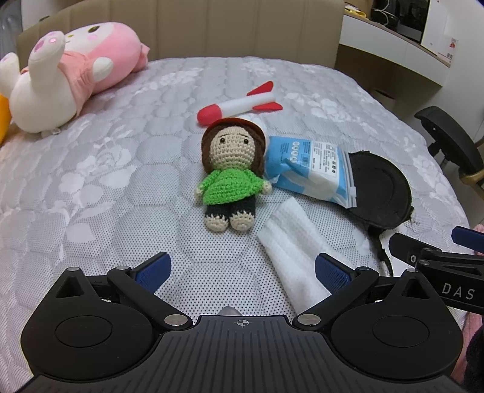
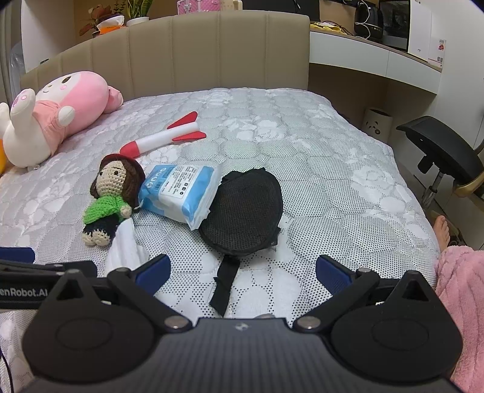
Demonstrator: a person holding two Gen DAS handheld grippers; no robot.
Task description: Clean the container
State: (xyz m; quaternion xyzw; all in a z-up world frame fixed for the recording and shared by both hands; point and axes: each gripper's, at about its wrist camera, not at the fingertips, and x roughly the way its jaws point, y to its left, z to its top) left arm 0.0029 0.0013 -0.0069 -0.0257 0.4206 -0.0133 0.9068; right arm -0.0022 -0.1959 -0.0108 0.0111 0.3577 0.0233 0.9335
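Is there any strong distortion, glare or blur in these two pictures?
Left wrist view: the fisheye bends the headboard and darkens the corners; the doll is sharp, no glare. Right wrist view: the same bending of the bed edge; the black mesh case stays sharp, with soft, even light.

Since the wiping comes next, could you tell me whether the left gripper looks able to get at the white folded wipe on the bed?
Probably yes. The left gripper is open, and the white wipe lies flat on the mattress just ahead, toward its right finger. Nothing covers its near end; the crochet doll sits beside its far end.
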